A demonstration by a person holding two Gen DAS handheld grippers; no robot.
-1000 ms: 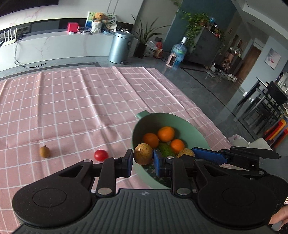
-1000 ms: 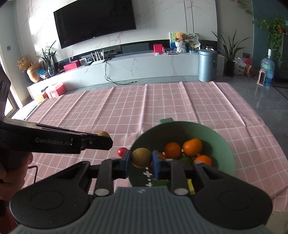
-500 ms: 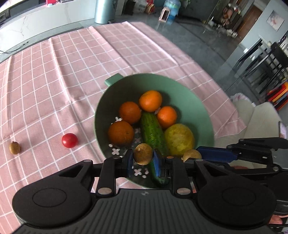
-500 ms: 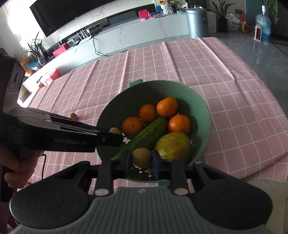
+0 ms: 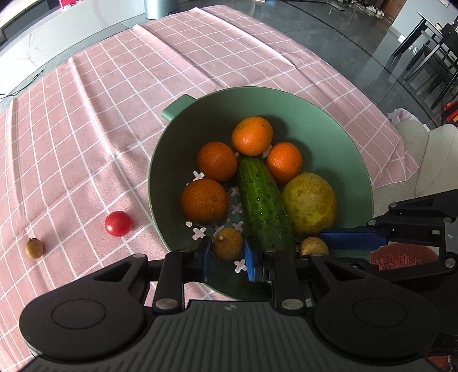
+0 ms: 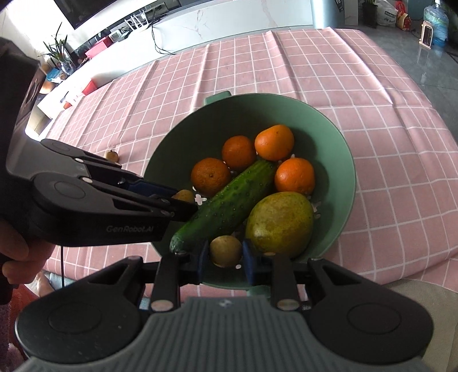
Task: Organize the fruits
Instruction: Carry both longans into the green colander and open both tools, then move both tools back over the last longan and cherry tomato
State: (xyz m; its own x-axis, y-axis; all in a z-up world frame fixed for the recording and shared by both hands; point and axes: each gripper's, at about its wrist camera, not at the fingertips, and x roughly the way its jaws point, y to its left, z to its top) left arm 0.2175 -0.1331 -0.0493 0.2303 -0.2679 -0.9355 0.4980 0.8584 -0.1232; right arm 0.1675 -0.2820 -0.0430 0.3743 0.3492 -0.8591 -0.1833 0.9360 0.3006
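Jaws of left gripper [image 5: 228,259] and right gripper [image 6: 224,261] each grip a small brown fruit above the green bowl [image 5: 355,148] near the bench's right edge.

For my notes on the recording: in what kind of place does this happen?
Most likely a home living and dining area. A table under a pink checked cloth holds a green bowl of fruit; behind it are a wall television, a long white cabinet and houseplants.
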